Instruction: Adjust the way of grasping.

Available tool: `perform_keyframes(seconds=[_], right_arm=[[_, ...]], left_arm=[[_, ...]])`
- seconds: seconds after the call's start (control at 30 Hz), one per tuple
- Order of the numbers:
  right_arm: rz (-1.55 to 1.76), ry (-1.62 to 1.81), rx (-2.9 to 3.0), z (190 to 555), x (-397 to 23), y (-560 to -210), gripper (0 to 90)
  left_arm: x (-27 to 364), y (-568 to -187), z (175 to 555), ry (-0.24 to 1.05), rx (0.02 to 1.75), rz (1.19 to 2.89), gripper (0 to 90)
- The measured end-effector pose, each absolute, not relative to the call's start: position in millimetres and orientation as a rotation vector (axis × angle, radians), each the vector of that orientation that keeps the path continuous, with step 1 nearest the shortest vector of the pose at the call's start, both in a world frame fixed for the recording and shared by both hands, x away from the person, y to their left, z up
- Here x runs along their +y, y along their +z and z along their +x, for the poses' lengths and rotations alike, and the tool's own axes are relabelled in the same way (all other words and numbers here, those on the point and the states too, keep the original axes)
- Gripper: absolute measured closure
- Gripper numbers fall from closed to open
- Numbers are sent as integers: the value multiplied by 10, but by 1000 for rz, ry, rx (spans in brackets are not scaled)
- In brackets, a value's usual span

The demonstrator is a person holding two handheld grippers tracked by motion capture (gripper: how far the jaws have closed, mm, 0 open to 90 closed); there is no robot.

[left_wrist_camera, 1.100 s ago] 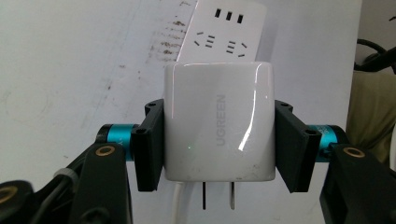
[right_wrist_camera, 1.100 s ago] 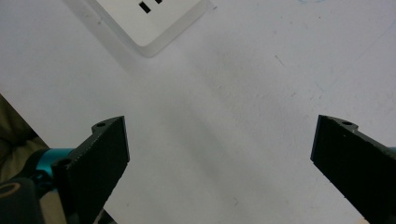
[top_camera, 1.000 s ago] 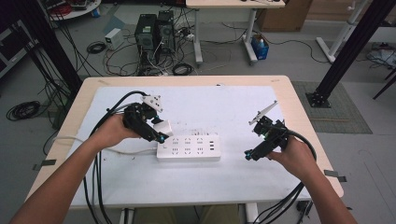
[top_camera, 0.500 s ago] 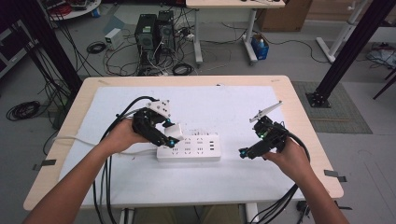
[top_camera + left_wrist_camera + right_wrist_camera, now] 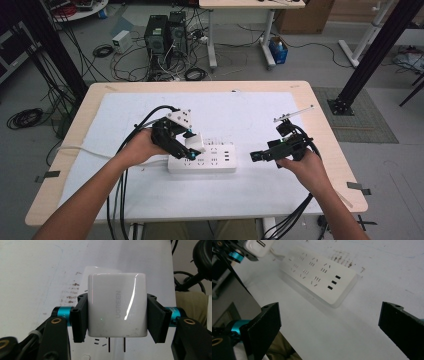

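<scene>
High view: the table (image 5: 320, 107) carried a white sheet, and a white power strip (image 5: 202, 159) lay flat near its middle. The left tongs (image 5: 191, 147) were clamped on a white charger (image 5: 194, 142), held over the left end of the strip; contact with the strip could not be judged from here. The right tongs (image 5: 254, 156) hovered just right of the strip, pointing toward it, apart from it. Cables trailed from both tools off the near edge.

Left gripper view: the charger (image 5: 116, 305) sat squarely between the two black jaws, one pressed on each side. It bore grey lettering "UGREEN". Two flat prongs (image 5: 116, 348) stuck out below it, bare, with the strip's sockets (image 5: 98, 342) showing beneath.

Right gripper view: the jaws stood wide apart, nothing between them. The power strip (image 5: 319, 277) lay ahead on the sheet, with three dark ports at its near end. The charger (image 5: 259, 245), gripped in the left tongs (image 5: 249, 251), hung over the strip's far end.
</scene>
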State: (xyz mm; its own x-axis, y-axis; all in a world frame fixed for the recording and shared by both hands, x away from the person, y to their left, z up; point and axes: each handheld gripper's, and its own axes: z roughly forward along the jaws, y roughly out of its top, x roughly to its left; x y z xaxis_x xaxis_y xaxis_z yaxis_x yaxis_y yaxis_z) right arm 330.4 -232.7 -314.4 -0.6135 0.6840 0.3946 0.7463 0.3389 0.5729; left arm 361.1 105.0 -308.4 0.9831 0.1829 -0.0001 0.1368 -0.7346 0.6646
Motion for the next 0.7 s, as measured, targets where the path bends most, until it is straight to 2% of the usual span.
perform_keyframes(seconds=[0.7], right_arm=[[-1371, -1263, -2174, 3336, -2328, -3183, 37]], left_arm=[[792, -2973, 3529, 143, 145, 2400, 426]])
